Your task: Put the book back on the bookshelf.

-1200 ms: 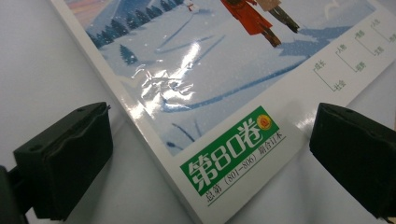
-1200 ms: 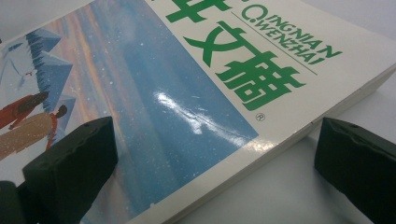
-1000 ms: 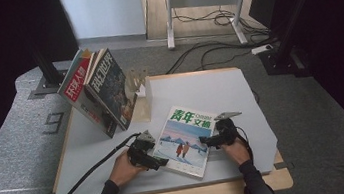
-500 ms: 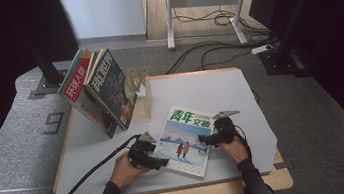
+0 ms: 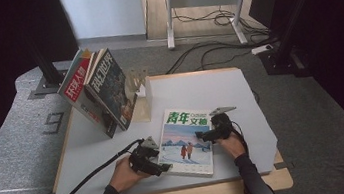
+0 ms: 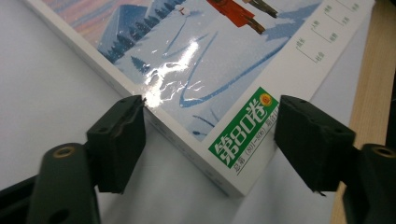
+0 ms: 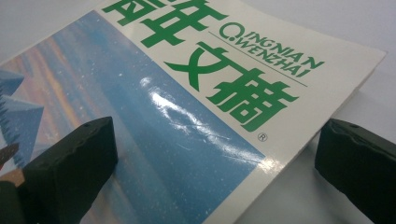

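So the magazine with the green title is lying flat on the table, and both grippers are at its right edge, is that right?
Not quite. The magazine does lie flat on the table, but the grippers are on opposite sides: the left gripper is at its near left corner and the right gripper at its right edge. The high view shows this.

The right claw (image 7: 215, 163) straddles the magazine (image 7: 187, 93) edge, its jaws spread wide apart.
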Demonstrator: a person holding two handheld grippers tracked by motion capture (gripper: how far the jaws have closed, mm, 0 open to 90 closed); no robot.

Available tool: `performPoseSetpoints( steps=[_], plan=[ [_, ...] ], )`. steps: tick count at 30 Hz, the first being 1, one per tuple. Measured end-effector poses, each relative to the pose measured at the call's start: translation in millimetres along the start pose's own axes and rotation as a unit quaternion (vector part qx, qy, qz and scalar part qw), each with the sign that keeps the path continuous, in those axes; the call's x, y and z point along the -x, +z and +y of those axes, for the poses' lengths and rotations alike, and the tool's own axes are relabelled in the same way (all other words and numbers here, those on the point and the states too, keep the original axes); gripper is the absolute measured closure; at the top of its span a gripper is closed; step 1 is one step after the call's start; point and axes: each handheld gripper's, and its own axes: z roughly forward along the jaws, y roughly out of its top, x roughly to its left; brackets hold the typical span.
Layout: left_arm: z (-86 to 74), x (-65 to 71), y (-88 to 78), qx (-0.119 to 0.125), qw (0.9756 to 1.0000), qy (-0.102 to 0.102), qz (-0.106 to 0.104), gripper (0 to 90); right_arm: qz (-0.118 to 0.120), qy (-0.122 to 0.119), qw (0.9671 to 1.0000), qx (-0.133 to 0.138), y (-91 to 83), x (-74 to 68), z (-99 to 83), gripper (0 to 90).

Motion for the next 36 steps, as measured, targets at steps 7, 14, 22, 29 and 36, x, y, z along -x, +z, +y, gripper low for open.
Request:
performPoseSetpoints(
  steps=[7, 14, 22, 29, 36],
  plan=[
    [0.4, 2.7, 0.7, 0.003, 0.9999, -0.006, -0.009, 28.0, -0.011, -0.015, 0.9998, 0.001, -3.8, -4.4, 1.0, 3.6],
    [-0.1, 8.8, 2.8, 0.008, 0.9998, -0.002, -0.015, 30.4, -0.001, -0.012, 0.9999, -0.006, -9.4, -2.9, -1.9, 7.0],
    [0.7, 14.1, 7.1, 0.019, 0.9987, -0.003, -0.047, 33.4, 0.002, -0.012, 0.9999, -0.008, -15.0, 0.0, -4.8, 9.7],
    [5.2, 22.9, 12.0, 0.017, 0.9982, 0.012, -0.057, 33.3, 0.003, -0.015, 0.9998, -0.009, -18.0, -0.6, -6.2, 11.0],
    [7.1, 23.8, 14.0, 0.016, 0.9973, 0.031, -0.065, 34.1, 0.001, -0.019, 0.9998, -0.009, -19.8, -1.2, -7.3, 11.2]
  ],
)
